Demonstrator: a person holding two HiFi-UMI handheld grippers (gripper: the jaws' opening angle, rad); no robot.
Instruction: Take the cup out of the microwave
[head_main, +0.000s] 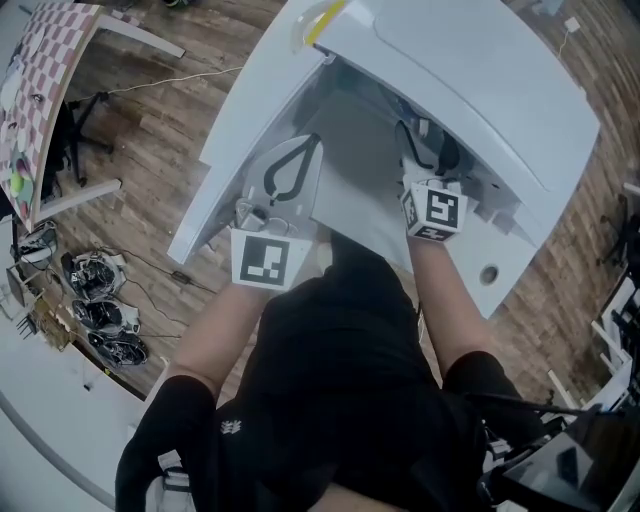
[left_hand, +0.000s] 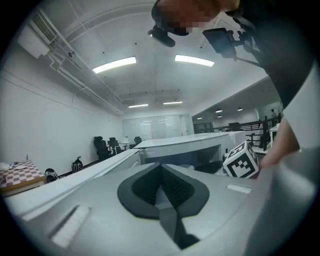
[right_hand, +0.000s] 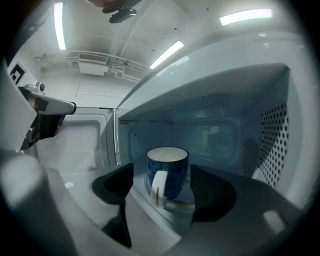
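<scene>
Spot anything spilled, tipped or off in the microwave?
Nothing stands out. The cup stands upright in the microwave, handle facing out, no spill visible. The right gripper has open jaws either side of it, not yet gripping.

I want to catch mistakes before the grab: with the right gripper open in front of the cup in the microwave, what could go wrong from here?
The white handle faces the open right gripper; a pad may catch it and turn or tip the cup. The gap between the jaws looks barely wider than the cup, so an off-centre approach could push it deeper into the microwave.
</scene>
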